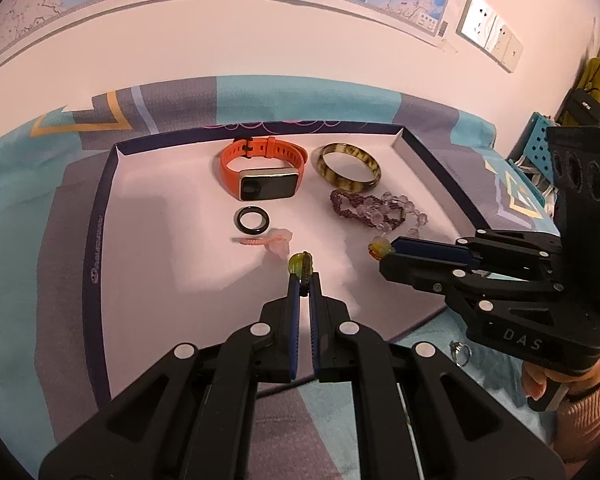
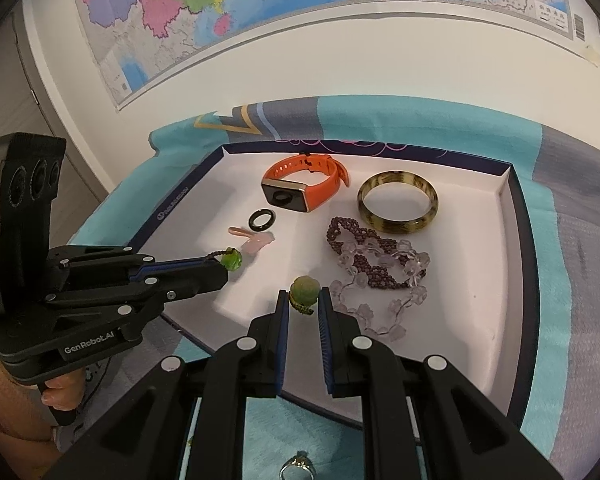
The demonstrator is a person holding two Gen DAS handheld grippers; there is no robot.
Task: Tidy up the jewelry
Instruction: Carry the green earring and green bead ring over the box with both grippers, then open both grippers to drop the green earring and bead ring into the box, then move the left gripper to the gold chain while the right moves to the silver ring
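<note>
Left gripper (image 1: 305, 278) clamped on round glossy green bead (image 1: 295, 263); right gripper (image 2: 303, 304) on ribbed green bead (image 2: 304, 289).

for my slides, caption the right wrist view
Right gripper pinches a green bead charm over the jewelry tray.

I'm working in what looks like a room in a home or small office: 2 wall maps (image 2: 228, 12) hang above a table draped in a teal-and-grey patterned cloth (image 1: 28, 184). A bank of white wall sockets (image 1: 488, 34) sits to one side, with bags (image 1: 584, 100) hanging beyond the table's end.
</note>
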